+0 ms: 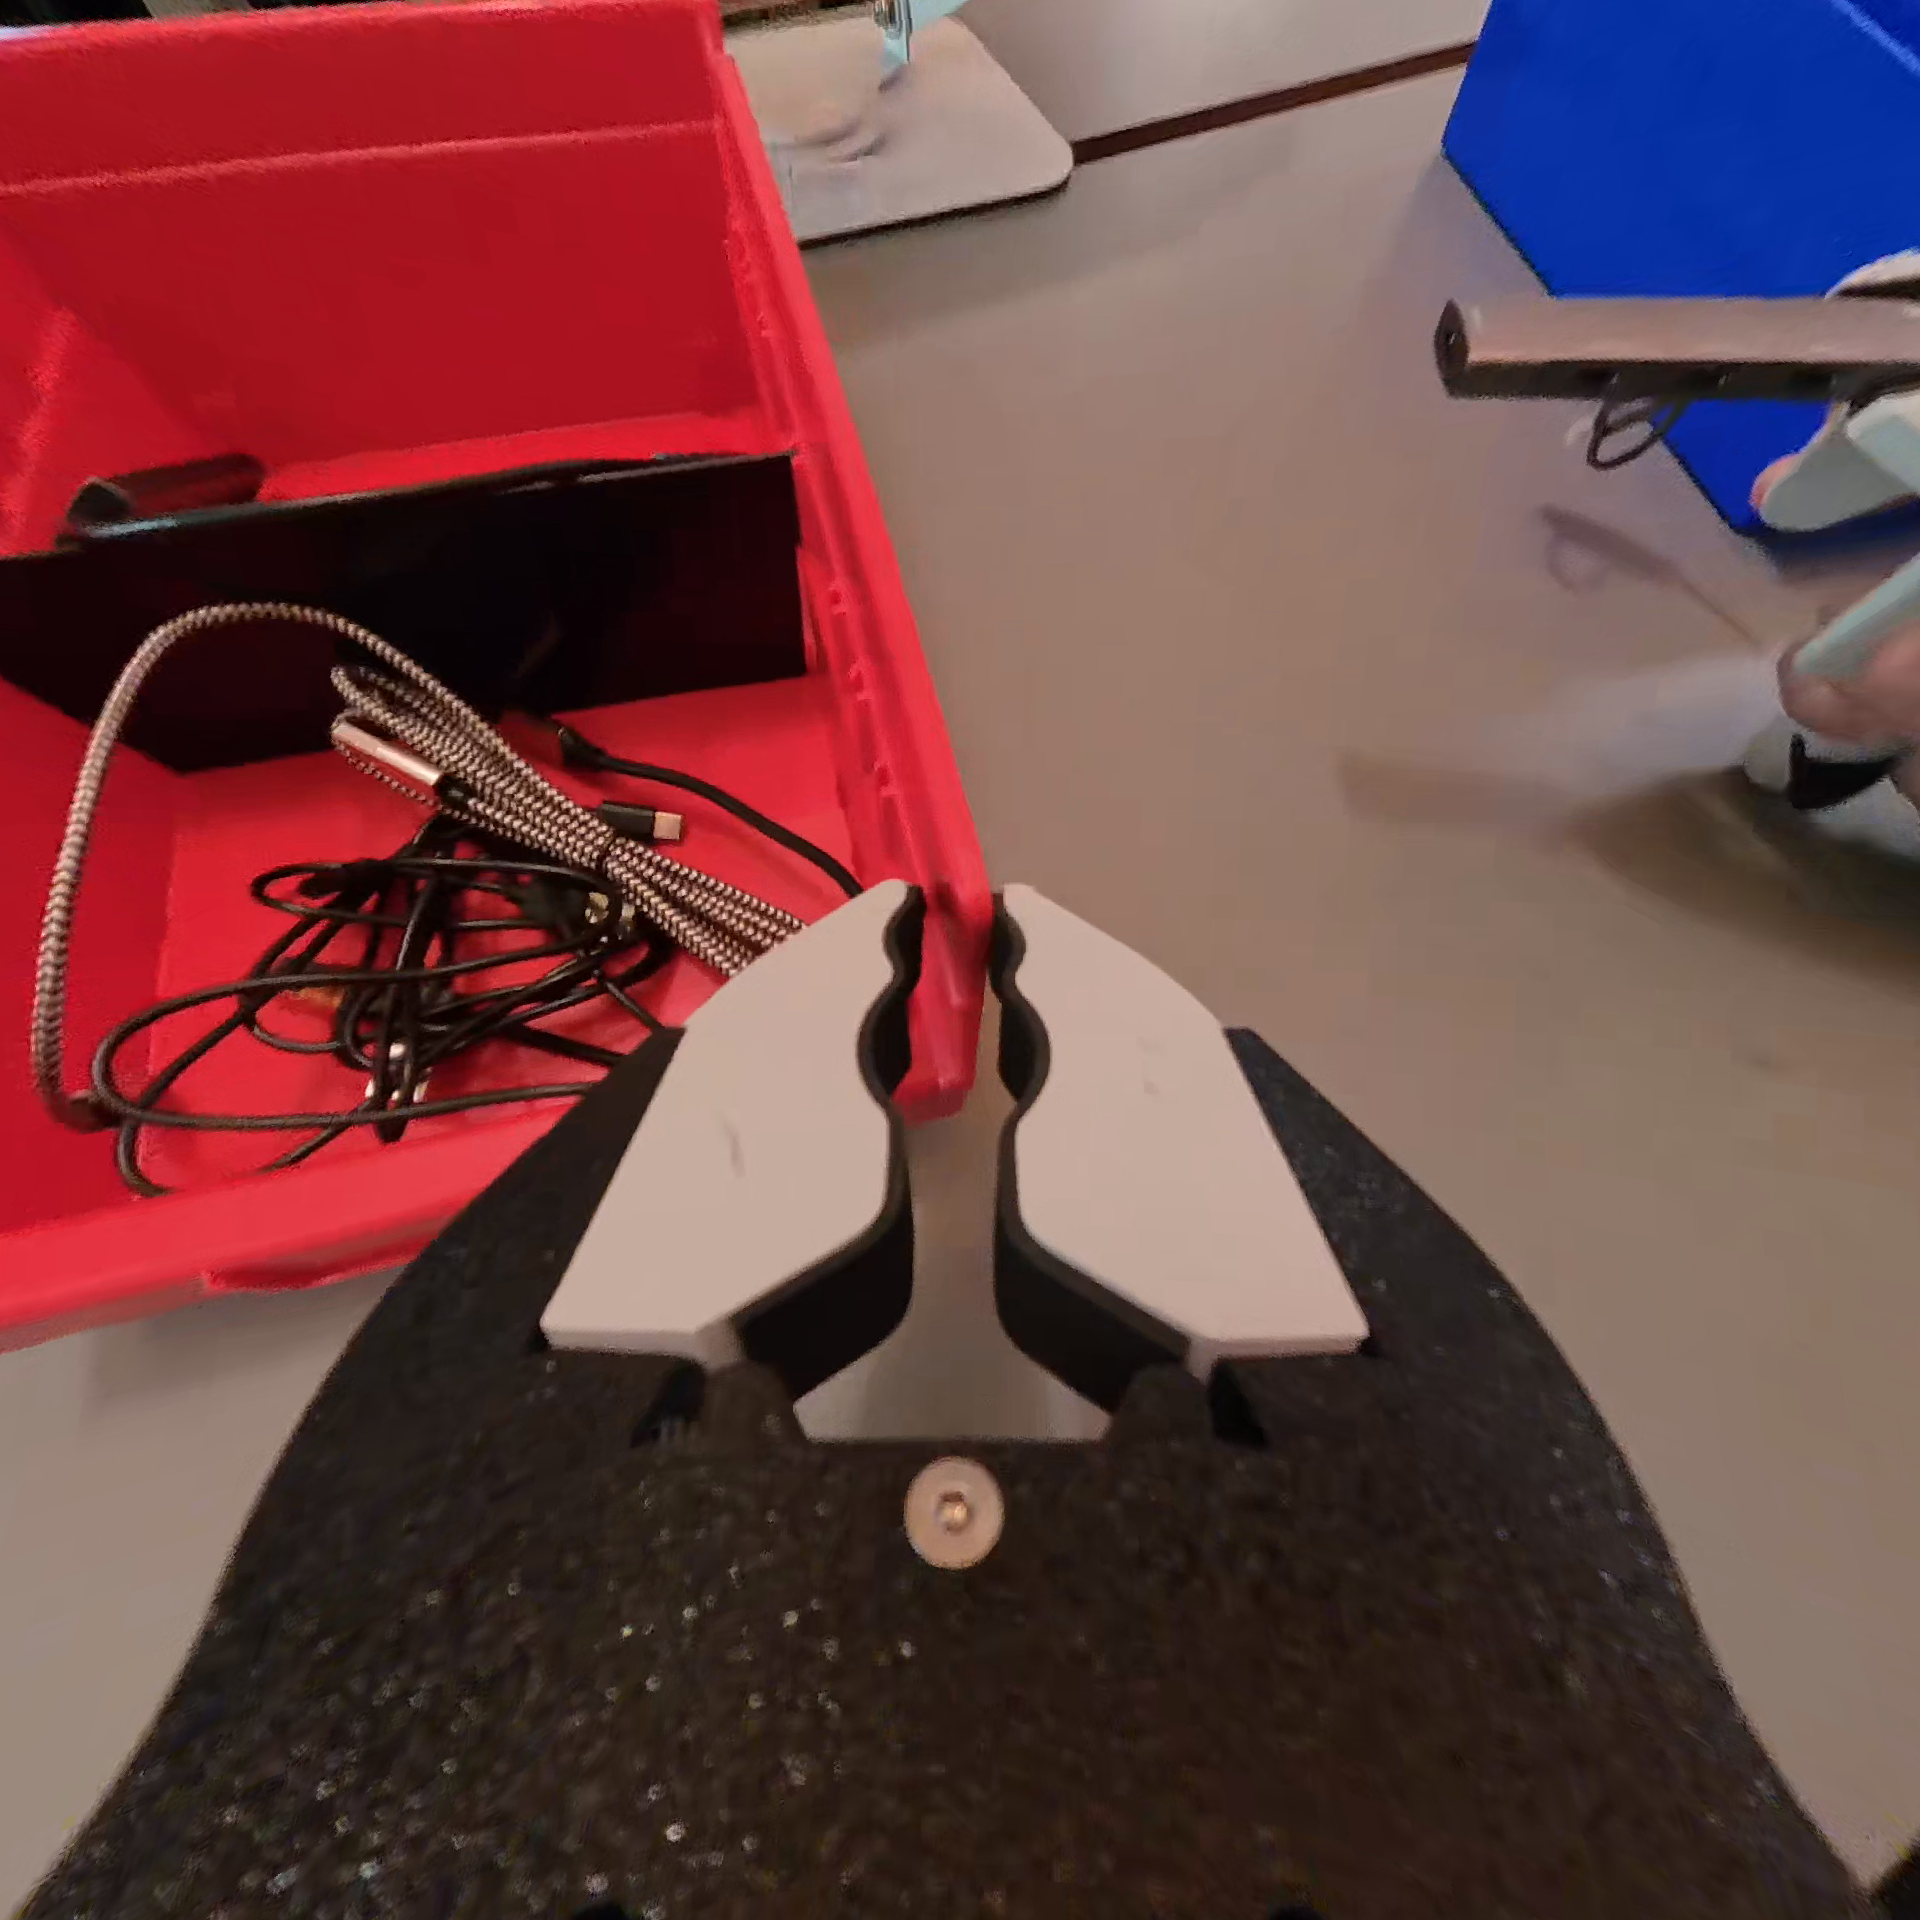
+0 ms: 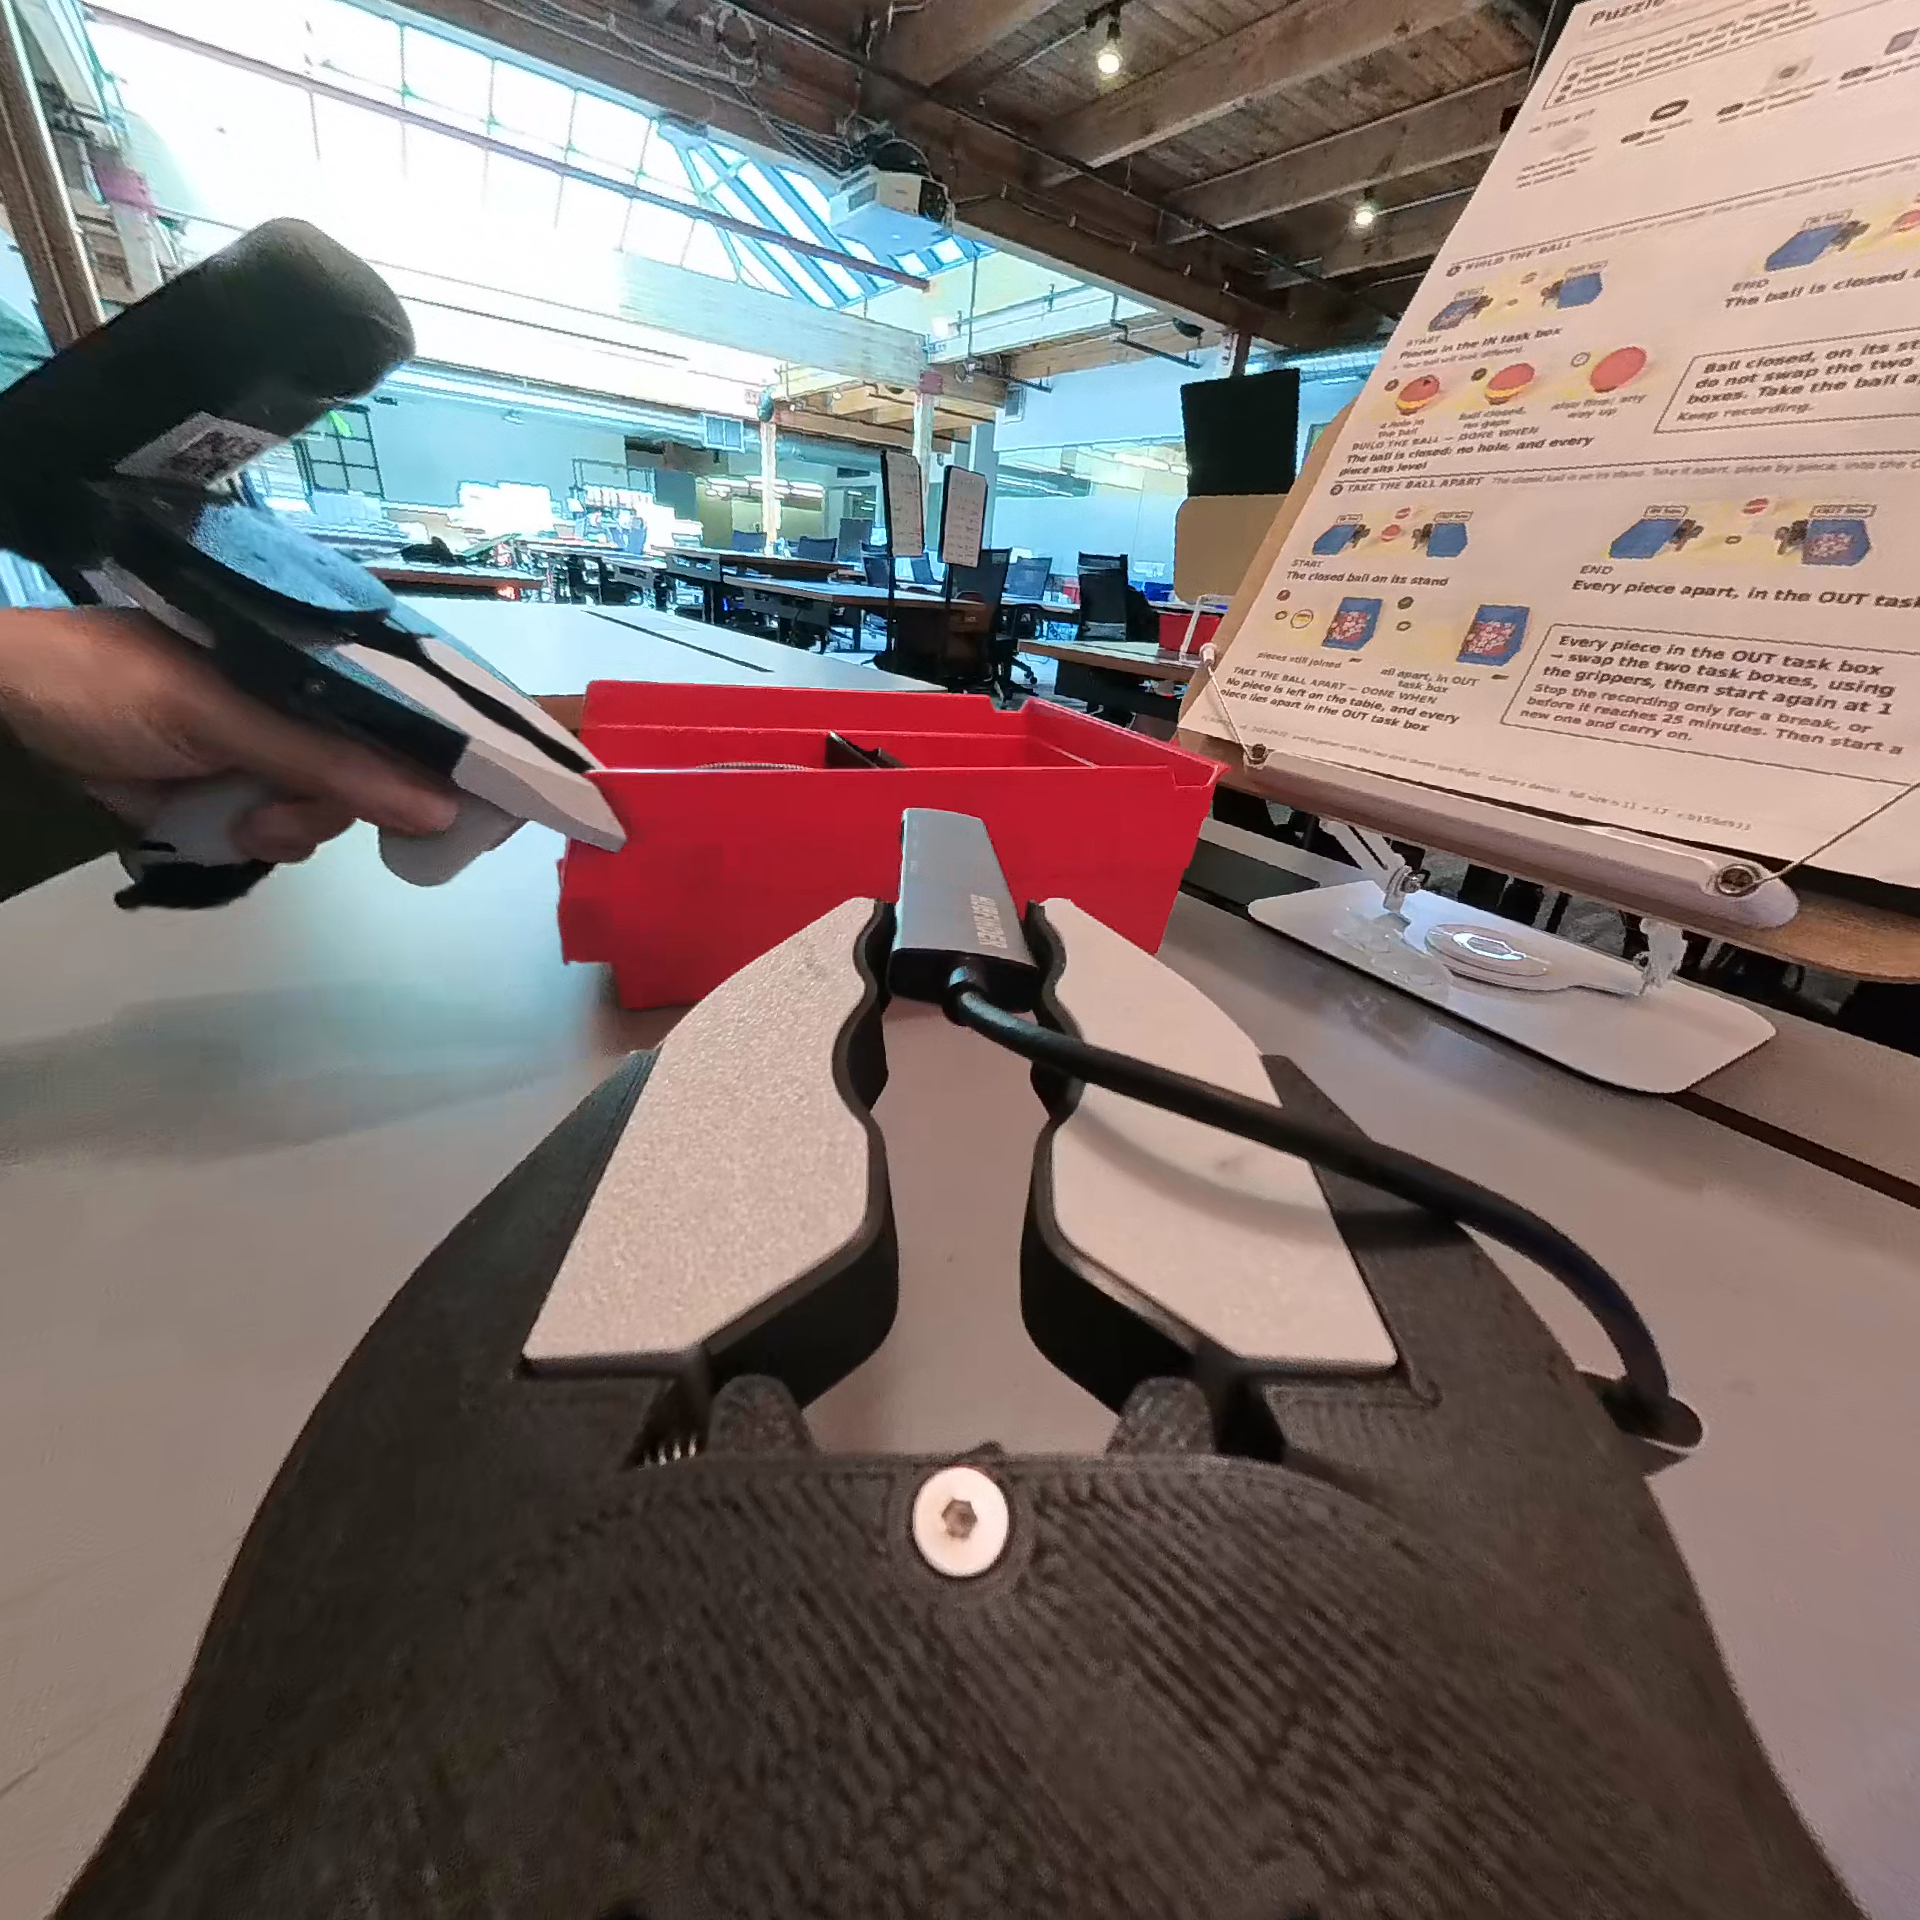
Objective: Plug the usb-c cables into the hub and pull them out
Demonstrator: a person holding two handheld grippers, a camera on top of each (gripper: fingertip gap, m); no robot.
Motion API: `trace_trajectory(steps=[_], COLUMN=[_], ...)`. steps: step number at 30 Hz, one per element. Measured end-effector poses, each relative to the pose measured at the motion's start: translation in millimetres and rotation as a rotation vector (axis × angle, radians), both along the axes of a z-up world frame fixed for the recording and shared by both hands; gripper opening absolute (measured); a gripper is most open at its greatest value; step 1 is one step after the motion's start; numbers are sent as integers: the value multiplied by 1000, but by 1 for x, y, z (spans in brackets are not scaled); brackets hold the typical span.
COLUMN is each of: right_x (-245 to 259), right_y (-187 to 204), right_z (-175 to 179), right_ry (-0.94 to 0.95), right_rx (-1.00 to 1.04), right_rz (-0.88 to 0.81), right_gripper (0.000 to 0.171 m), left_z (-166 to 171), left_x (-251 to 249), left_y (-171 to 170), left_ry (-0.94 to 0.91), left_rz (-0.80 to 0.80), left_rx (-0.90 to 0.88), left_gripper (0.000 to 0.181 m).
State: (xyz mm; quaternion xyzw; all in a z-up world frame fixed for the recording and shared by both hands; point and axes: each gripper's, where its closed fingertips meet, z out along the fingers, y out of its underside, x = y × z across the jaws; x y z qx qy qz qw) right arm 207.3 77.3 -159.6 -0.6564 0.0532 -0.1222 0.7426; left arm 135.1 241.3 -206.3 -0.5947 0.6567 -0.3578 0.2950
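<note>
My right gripper (image 2: pixel 961 940) is pinching the hub (image 2: pixel 951 894) at its cable end, held off the table (image 2: pixel 260 1195) — a slim grey bar, rigid, looks light, its own black lead (image 2: pixel 1299 1132) trailing back over the right finger. My left gripper (image 1: pixel 958 925) holds nothing, jaws nearly together with a narrow gap, tips just over the near corner of the red bin (image 1: pixel 894 665). The cables are in that bin: one braided black-and-white cable (image 1: pixel 582 800) and a tangle of thin black cables (image 1: pixel 395 987) — can't count those, at least two. Judgement: cords are limp and will snag each other, so grab by the stiff plug housing, not the cord; the exposed plug (image 1: pixel 649 823) is the easiest pick. One hub, one red bin, one blue bin (image 1: pixel 1683 156).
</note>
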Motion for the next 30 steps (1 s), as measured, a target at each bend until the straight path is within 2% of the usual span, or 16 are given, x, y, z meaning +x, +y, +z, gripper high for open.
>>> trace_trajectory(steps=[1, 3, 5, 7, 11, 13, 15, 18, 21, 26, 30], right_x=[1, 2, 3, 3, 5, 6, 8, 9, 6, 1, 2], right_y=[0, 0, 0, -1, -3, -4, -4, -3, -3, -2, -2], right_z=[0, 1, 1, 1, 3, 3, 3, 3, 3, 3, 3], right_ry=[3, 8, 16, 20, 36, 44, 51, 53, 41, 23, 37], right_rx=[2, 6, 9, 18, 35, 42, 46, 44, 41, 38, 38], right_rz=[1, 1, 3, 6, 10, 8, 4, 10, 26, 50, 58], right_gripper=[24, 24, 24, 24, 24, 24, 24, 24, 24, 24, 24], left_z=[0, 1, 1, 4, 31, 31, 17, 1, -18, -51, -66], left_x=[6, 20, 33, 38, 31, 27, 27, 42, 57, 68, 71], left_y=[-5, -17, -34, -42, -25, 9, 39, 60, 73, 85, 78], left_ry=[-21, -84, -147, -190, -251, -156, 41, 249, 417, 663, 713], left_rz=[14, 31, -9, -31, 16, 121, 229, 310, 353, 371, 343], left_rx=[7, 42, 76, 78, 2, 24, -15, -85, -25, 11, -45], left_gripper=[11, 12, 23, 25, 26, 28, 36, 48, 60, 56, 41])
